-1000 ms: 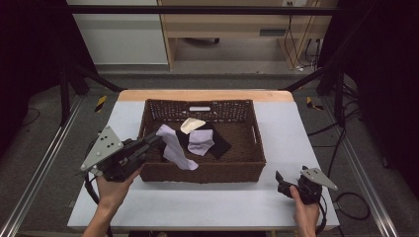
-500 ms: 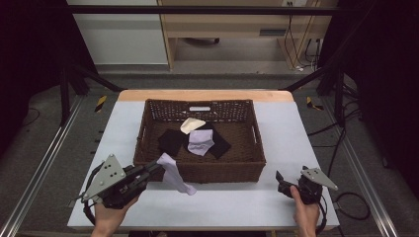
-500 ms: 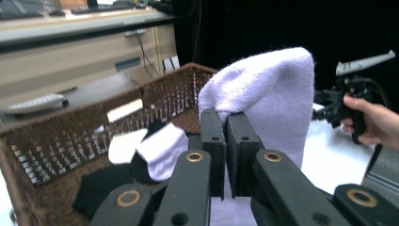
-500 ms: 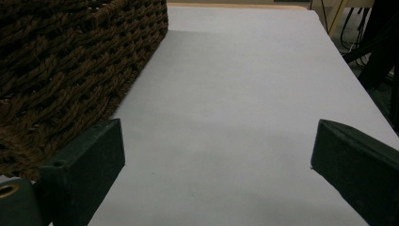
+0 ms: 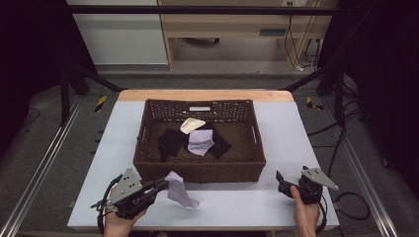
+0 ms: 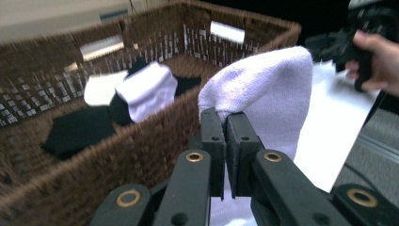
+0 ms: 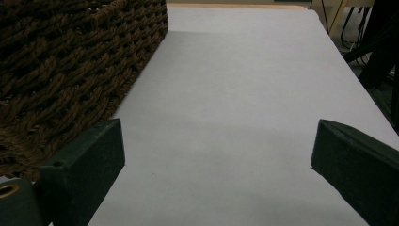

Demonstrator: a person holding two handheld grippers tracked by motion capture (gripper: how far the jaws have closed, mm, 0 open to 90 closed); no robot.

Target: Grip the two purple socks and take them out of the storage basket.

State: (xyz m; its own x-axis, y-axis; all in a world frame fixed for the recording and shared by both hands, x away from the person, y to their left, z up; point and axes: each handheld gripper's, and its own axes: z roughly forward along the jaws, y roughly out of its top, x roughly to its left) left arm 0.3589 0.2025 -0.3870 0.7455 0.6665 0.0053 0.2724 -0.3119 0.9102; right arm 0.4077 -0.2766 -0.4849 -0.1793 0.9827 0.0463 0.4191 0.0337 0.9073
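Item: pale lilac sock [image 5: 180, 190], clamped at one edge between the closed jaws of the left gripper [image 5: 160, 185]; in the left gripper view the two black pads pinch a fold of the sock [image 6: 263, 94] and the rest of the fabric drapes to the right of them. Location: near-left part of the white table [image 5: 237, 205], just in front of the near wall of the brown wicker basket [image 5: 197, 173], its free end touching or all but touching the tabletop. Change: a second ago this sock hung over the basket's near-left interior, held higher; half a second ago it was crossing the near rim; it is now outside and lower, so the lift-out looks finished and the sock seems about ready to be laid flat on the table. Remaining in the basket: a second lilac sock [image 5: 201, 142], a cream sock [image 5: 191, 125] at the far side, and black socks [image 5: 170, 141] beneath and beside them, all lying as they did a second ago. Right gripper [image 5: 286, 183]: resting at the near-right of the table, unmoved, jaws spread wide with bare table between them. Markings: no brand, label or legible writing on the socks, basket or grippers.
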